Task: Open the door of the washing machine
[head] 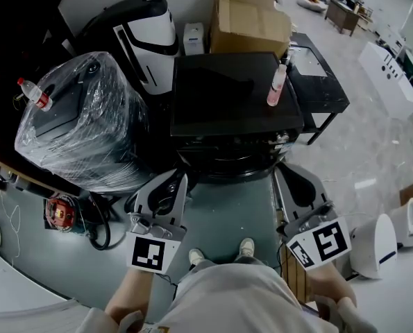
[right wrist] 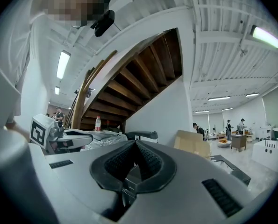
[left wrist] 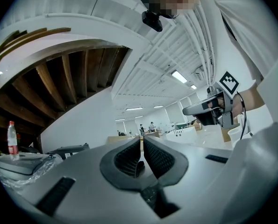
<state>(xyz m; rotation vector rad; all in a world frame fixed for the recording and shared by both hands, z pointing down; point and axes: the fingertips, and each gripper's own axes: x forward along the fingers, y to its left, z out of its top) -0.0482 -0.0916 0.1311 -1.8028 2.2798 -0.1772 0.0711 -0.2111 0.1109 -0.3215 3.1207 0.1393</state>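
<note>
The black washing machine [head: 223, 96] stands right in front of me in the head view, with the curved rim of its round door [head: 227, 166] facing my feet. My left gripper [head: 183, 179] hovers just left of that rim and the right gripper [head: 278, 171] just right of it, neither touching it. In the left gripper view the left gripper [left wrist: 141, 141] has its pads together with nothing between them. The right gripper [right wrist: 135, 143] is likewise shut and empty in its own view. Both point level over the machine, which neither gripper view shows.
A pink bottle [head: 277, 85] stands on the machine's top. Behind it is a cardboard box [head: 248, 19], and to the right a black table [head: 324, 89]. A plastic-wrapped appliance [head: 81, 127] with a water bottle [head: 34, 94] crowds the left. White cylinders [head: 376, 245] lie at lower right.
</note>
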